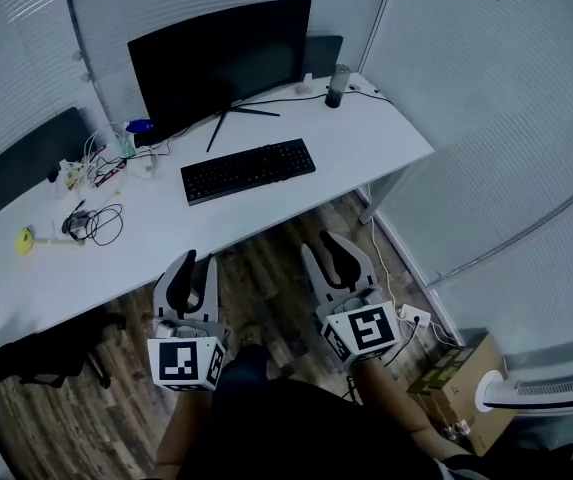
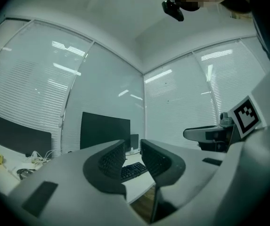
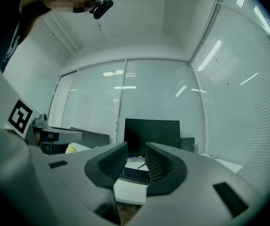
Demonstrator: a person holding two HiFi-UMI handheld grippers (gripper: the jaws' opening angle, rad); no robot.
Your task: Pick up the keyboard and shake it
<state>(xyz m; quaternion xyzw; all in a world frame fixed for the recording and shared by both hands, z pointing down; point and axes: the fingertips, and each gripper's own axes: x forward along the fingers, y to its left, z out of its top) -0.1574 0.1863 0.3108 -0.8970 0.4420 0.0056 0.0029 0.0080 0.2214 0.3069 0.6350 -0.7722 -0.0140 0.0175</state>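
Note:
A black keyboard [image 1: 249,170] lies on the white desk [image 1: 356,138] in front of a dark monitor [image 1: 221,58]. Both grippers hang over the wooden floor, short of the desk's near edge and well away from the keyboard. My left gripper [image 1: 194,260] points at the desk with a narrow gap between its jaws and nothing in it. My right gripper [image 1: 320,246] stands a little wider, also empty. In the left gripper view the keyboard [image 2: 134,170] shows far off between the jaws of the left gripper [image 2: 133,145]. The right gripper view frames the keyboard [image 3: 135,174] between the jaws of the right gripper [image 3: 136,147].
Coiled cables [image 1: 96,223], a yellow object [image 1: 26,238] and small clutter lie on the desk's left part. A dark cylinder [image 1: 337,85] stands at the back right. On the floor are a power strip [image 1: 411,316], a cardboard box [image 1: 461,373] and a black chair [image 1: 46,353].

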